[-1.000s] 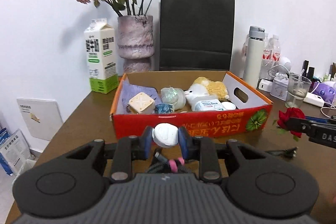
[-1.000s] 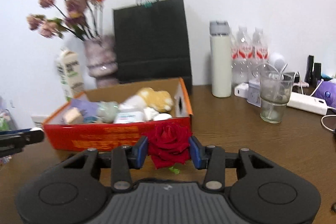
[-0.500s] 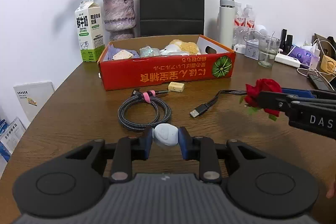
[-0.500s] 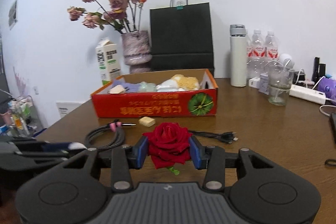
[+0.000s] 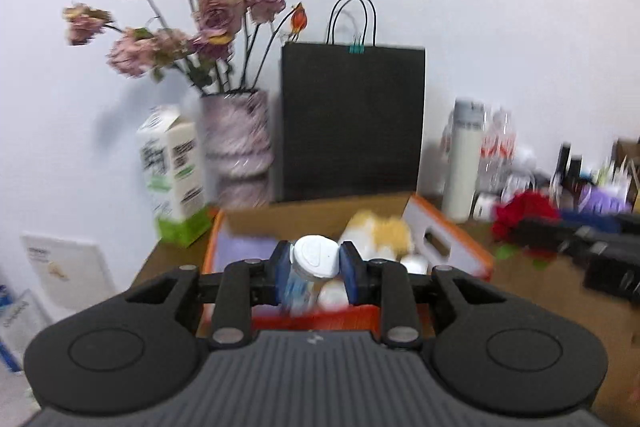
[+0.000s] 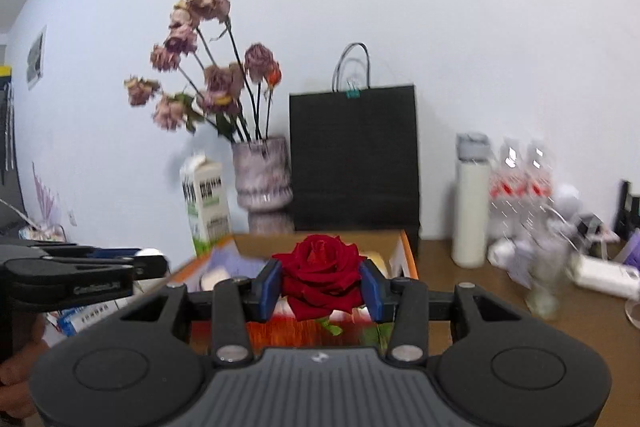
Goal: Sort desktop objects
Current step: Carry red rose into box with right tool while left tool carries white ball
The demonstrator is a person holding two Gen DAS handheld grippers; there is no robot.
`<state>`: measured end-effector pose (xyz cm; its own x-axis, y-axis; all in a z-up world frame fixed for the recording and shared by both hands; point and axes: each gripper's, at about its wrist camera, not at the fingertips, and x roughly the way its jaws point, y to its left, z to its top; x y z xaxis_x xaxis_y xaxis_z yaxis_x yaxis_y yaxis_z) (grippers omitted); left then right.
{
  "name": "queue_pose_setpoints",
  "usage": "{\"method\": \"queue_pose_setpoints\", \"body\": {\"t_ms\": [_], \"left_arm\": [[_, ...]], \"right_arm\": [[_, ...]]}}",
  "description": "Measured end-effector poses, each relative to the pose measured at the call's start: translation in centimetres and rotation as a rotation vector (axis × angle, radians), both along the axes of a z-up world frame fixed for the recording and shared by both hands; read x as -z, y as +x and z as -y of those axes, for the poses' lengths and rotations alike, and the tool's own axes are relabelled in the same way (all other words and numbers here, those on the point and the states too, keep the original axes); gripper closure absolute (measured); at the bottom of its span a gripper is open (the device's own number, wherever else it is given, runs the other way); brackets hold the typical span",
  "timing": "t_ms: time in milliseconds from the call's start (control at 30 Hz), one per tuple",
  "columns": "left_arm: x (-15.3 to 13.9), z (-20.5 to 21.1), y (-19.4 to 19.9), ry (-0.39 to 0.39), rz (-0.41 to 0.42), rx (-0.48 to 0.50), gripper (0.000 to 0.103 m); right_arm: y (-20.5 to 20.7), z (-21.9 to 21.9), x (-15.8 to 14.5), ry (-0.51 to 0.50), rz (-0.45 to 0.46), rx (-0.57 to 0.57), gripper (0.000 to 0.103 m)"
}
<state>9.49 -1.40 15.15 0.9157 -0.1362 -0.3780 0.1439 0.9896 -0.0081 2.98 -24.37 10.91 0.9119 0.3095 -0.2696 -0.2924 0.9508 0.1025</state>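
My left gripper (image 5: 315, 263) is shut on a small white rounded case (image 5: 316, 259), held above the near side of the orange cardboard box (image 5: 452, 247). The box holds a yellow plush toy (image 5: 380, 229), a purple cloth (image 5: 240, 253) and other small items. My right gripper (image 6: 322, 285) is shut on a red rose (image 6: 320, 275), its bloom between the blue pads, in front of the same box (image 6: 406, 255). The rose (image 5: 524, 215) and the right gripper show at the right of the left wrist view. At the left of the right wrist view is the left gripper (image 6: 148, 261).
Behind the box stand a milk carton (image 5: 172, 175), a vase of dried flowers (image 5: 236, 151) and a black paper bag (image 5: 352, 119). To the right are a white flask (image 6: 470, 203), water bottles (image 6: 520, 183), a glass (image 6: 546, 291) and a power strip (image 6: 604, 275).
Both grippers have risen and moved forward to the box, each still holding its item. The cable and small block on the table have dropped out of view.
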Motion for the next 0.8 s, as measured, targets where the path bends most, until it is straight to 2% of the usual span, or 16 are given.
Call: {"method": "queue_pose_setpoints", "body": {"t_ms": [67,133,333,433,500,567,600,633,667,700,767,800], "left_arm": [[-0.5,0.1,3.9,-0.024,-0.027,0.009,0.075],[-0.3,-0.1,7.8,-0.045,-0.082,-0.024,0.075],[2.7,-1.5,19.2,-0.151,-0.267,-0.046,0.075],[4.8,-2.5,22.7,-0.231,-0.341,-0.03,0.075],[6.2,-2.4,23.8,-0.244,-0.351,-0.022,0.075],[7.1,-1.9,25.0,-0.18,-0.398,-0.047,0.075],[7.4,-1.9,25.1,-0.158,-0.391,-0.064,0.075],[7.6,-1.9,25.1,-0.149,-0.375,-0.065,0.069],[7.8,-2.1,25.2,-0.146,-0.382,-0.051,0.058],[8.1,-2.3,25.3,-0.149,-0.399,-0.038,0.053],[8.2,-2.7,25.6,-0.171,-0.412,-0.039,0.05],[8.2,-2.8,25.6,-0.174,-0.415,-0.047,0.05]], "right_arm": [[3.4,-0.6,-0.7,0.017,-0.022,-0.027,0.062],[7.3,-1.4,-1.1,0.034,-0.058,-0.045,0.062],[17.7,-4.4,-0.7,0.112,-0.2,-0.044,0.062],[22.2,-5.4,0.4,0.2,-0.271,-0.07,0.062],[24.5,-6.3,1.3,0.212,-0.306,-0.065,0.062],[26.1,-7.3,2.4,0.21,-0.334,-0.058,0.062],[26.7,-7.6,3.1,0.212,-0.342,-0.057,0.061],[27.3,-7.9,3.7,0.213,-0.356,-0.054,0.061],[27.8,-8.4,4.3,0.187,-0.382,-0.052,0.061],[28.2,-8.7,4.7,0.164,-0.389,-0.046,0.061],[28.4,-8.8,5.7,0.152,-0.389,-0.011,0.057],[28.6,-8.7,6.1,0.156,-0.401,0.004,0.051]]}}
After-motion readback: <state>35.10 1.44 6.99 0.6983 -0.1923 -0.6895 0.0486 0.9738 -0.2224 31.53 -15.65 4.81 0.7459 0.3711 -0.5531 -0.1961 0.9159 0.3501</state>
